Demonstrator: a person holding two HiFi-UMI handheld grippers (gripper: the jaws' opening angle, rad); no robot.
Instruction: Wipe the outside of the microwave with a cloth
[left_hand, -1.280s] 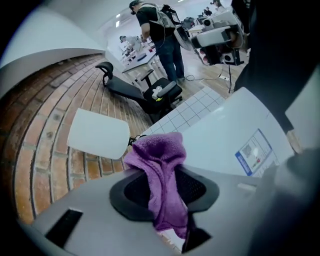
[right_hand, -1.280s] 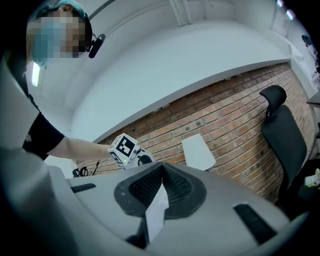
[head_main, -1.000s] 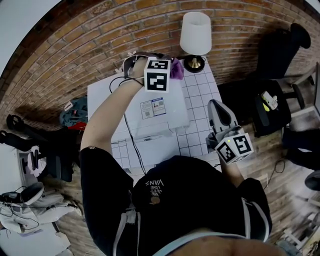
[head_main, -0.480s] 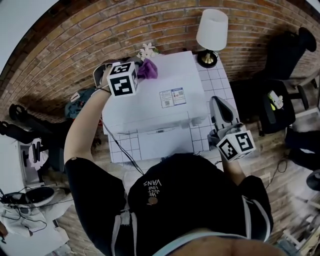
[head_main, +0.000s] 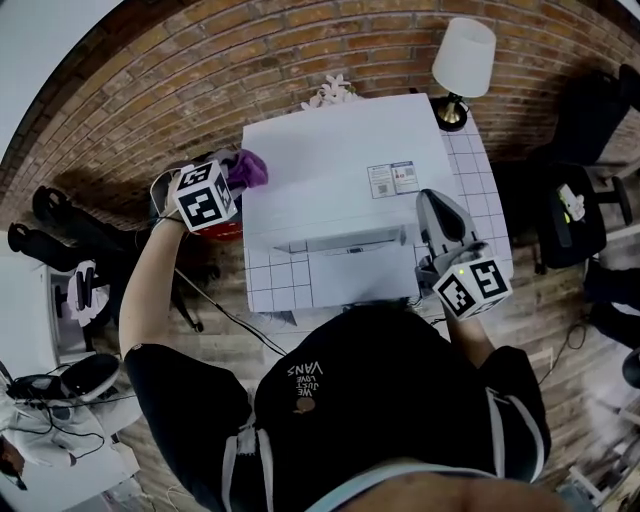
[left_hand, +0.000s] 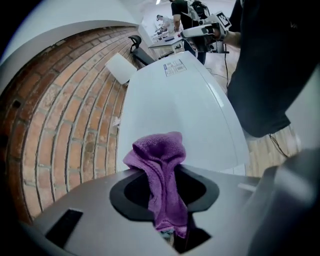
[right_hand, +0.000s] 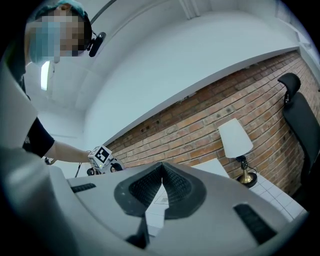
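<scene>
Cloth (left_hand: 159, 165) of fuzzy purple terry, bunched and clamped in left gripper (head_main: 230, 180), at smooth white boxy microwave's (head_main: 340, 165) left edge, right gripper (right_hand: 162, 170) — ribbed pads pressed together, empty.

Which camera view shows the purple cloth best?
The left gripper view: the cloth sits central, pinched by the left tool. The head view shows only a small purple patch by the microwave. The right gripper view does not show it.
</scene>
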